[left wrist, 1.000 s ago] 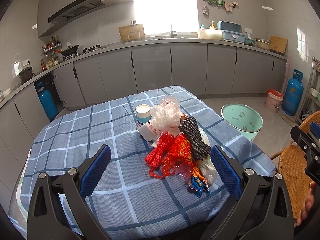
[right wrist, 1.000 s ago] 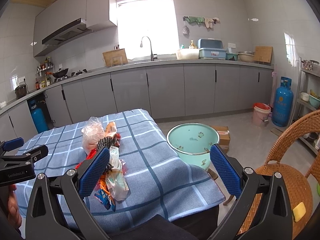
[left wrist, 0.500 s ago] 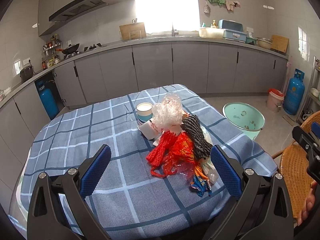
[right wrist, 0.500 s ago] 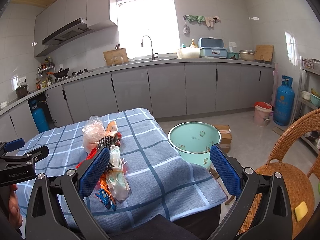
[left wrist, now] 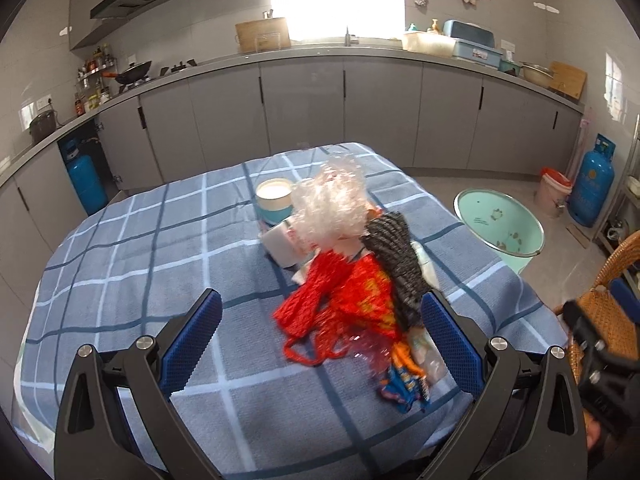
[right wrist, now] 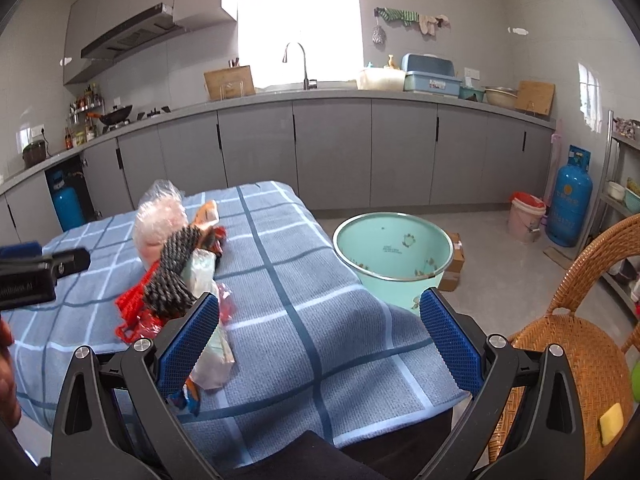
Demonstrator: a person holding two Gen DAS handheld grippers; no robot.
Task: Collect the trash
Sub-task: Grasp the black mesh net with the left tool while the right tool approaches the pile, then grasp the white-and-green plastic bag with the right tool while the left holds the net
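A heap of trash lies on the blue checked tablecloth [left wrist: 140,248]: a crumpled clear plastic bag [left wrist: 334,208], a red mesh net [left wrist: 320,300], a black-and-grey woven bundle [left wrist: 396,256], a white cup [left wrist: 280,244], a blue-and-white tub [left wrist: 274,200] and wrappers [left wrist: 404,384]. The heap also shows in the right wrist view [right wrist: 176,272]. A mint green bin [right wrist: 394,256] stands on the floor right of the table. My left gripper [left wrist: 320,340] is open and empty, just short of the heap. My right gripper [right wrist: 316,340] is open and empty over the table's right part.
A wicker chair [right wrist: 580,344] stands right of the table with a yellow sponge [right wrist: 610,418] on it. Grey kitchen cabinets [right wrist: 332,152] line the far wall. A blue gas cylinder [right wrist: 568,204] and a small bucket [right wrist: 526,216] stand at the right.
My left gripper has moved forward toward the heap, which now looks larger and closer. My right gripper has moved slightly forward. Both stay open.
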